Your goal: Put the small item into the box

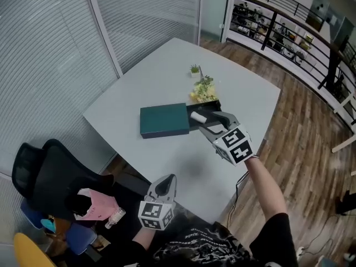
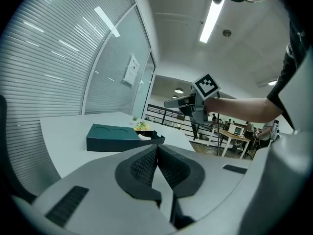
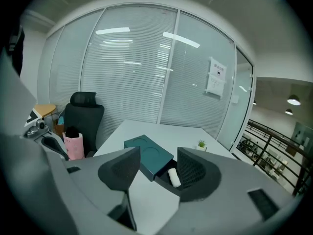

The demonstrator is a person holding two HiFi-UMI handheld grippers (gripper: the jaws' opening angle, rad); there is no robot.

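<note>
Surroundings: pale table (image 1: 167,65) by a glass wall w/ blinds (image 1: 50,54). Black office chair (image 1: 50,171) at near left, pink bag (image 1: 100,203) beside it. Railing (image 1: 289,21) at far right.

On table: dark green box (image 1: 164,120), long axis approx. left-right, drawer (image 1: 211,109) pulled out at its right end. Yellow flower bunch (image 1: 203,89) just beyond the drawer on the far side; small potted plant (image 1: 194,70) farther still.

Small item = white roll (image 1: 198,116), lying flat in the open drawer. Long axis roughly left-right, slightly skewed to the box's long side. No end distinguishable from the other.

R gripper (image 1: 207,122): above the table at the drawer end, pointing left and down at the box. Jaws spread wide, nothing between the pads. In right gripper view the roll (image 3: 173,176) shows past the jaws, untouched; only this gripper hangs over the drawer.

L gripper (image 1: 167,179): low, near the person's body, off the table's near edge, well apart from the box. Jaws pressed together, empty (left gripper view (image 2: 156,151)).
</note>
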